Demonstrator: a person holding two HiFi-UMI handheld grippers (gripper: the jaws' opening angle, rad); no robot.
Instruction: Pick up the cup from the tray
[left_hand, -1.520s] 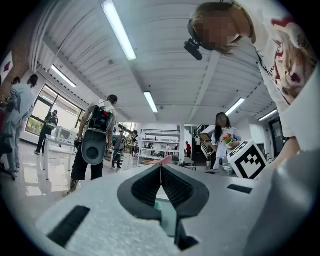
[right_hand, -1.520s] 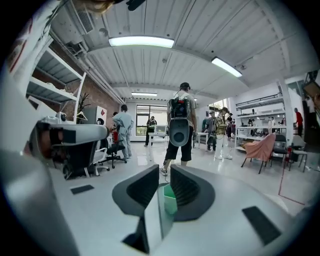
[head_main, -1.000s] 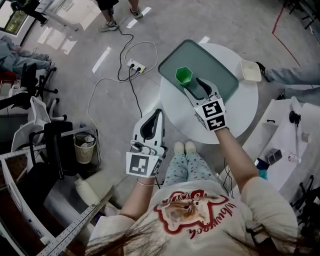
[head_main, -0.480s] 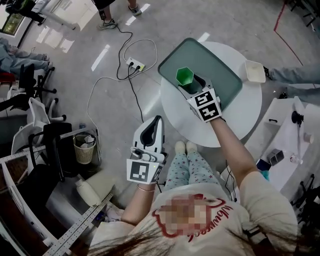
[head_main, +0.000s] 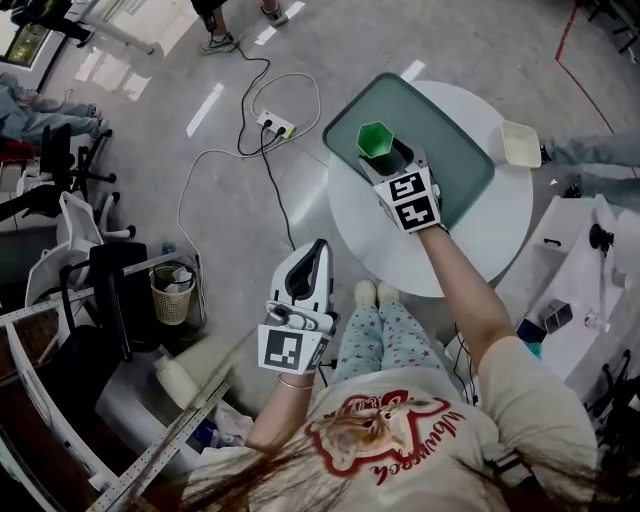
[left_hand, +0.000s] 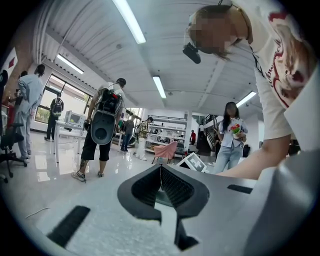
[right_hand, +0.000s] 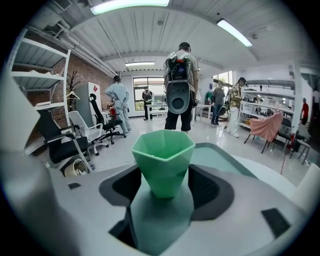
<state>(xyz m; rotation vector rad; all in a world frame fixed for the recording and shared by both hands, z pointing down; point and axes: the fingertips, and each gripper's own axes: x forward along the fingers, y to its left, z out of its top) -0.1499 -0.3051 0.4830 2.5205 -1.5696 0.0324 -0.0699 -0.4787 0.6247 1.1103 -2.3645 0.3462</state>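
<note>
The green cup (head_main: 374, 140) stands upright on the dark green tray (head_main: 455, 170), near the tray's left corner as the head view shows it. The tray lies on a round white table (head_main: 400, 255) and reaches a little over the table's far edge. The cup is faceted, wide at the mouth and narrow at the foot, and nothing is in it. Besides the cup, only the front of the right gripper (head_main: 393, 160) is over the tray.

The right gripper points down at a slant, and its jaws have just been opening; they now stand wide apart. In the right gripper view the cup is between them, with a gap at each side of its foot, so the pads do not press on it.

The left gripper (head_main: 318, 250) is held low, away from the table and beside the person's knees. Its jaws are together and hold nothing.

A small white tub (head_main: 521, 143) sits at the right edge of the table, apart from the tray; I cannot tell what is in it. On the floor at the left stands a waste basket (head_main: 172, 295) with pale contents.
</note>
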